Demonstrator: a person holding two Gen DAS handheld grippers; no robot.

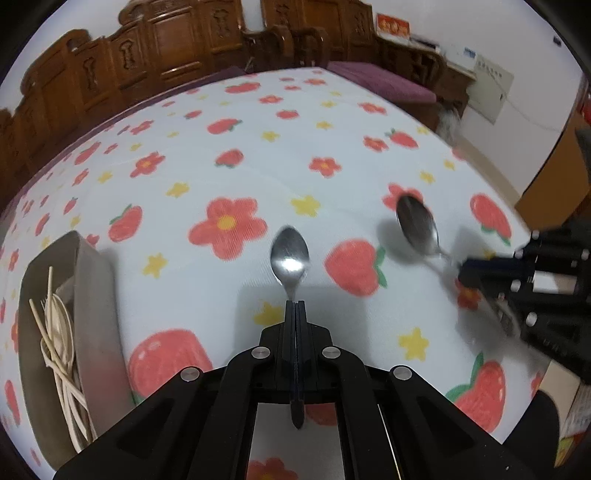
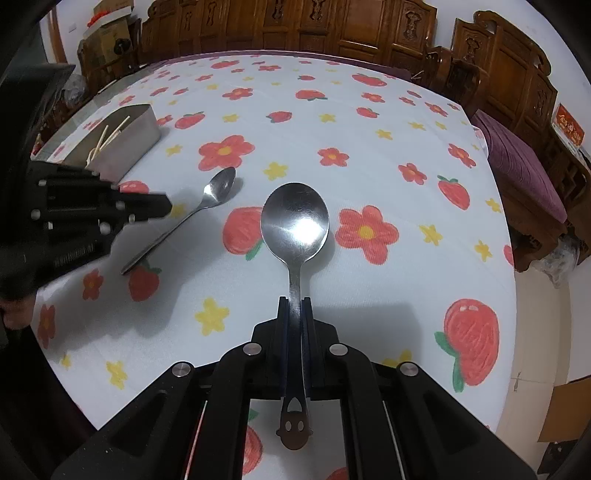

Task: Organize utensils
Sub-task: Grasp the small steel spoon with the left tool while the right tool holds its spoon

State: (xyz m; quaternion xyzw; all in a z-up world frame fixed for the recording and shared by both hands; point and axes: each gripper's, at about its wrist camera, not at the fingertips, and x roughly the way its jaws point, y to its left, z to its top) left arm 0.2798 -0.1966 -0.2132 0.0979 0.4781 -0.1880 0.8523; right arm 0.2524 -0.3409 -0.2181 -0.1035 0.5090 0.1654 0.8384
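Note:
My left gripper (image 1: 294, 303) is shut on the handle of a small steel spoon (image 1: 290, 258), bowl pointing forward above the flowered tablecloth (image 1: 229, 170). My right gripper (image 2: 294, 300) is shut on the handle of a large steel spoon (image 2: 294, 221) with a smiley-face handle end, bowl forward above the cloth. In the left wrist view the right gripper (image 1: 461, 266) and large spoon (image 1: 417, 225) appear at right, blurred. In the right wrist view the left gripper (image 2: 168, 205) and small spoon (image 2: 218, 188) appear at left. A grey tray (image 1: 94, 295) holds pale chopsticks and cutlery (image 1: 59, 332) at far left.
The grey tray also shows in the right wrist view (image 2: 136, 140) at upper left. Carved wooden benches (image 2: 332, 26) with a purple cushion (image 2: 517, 162) ring the table. A cardboard box (image 2: 561, 410) sits on the floor at right.

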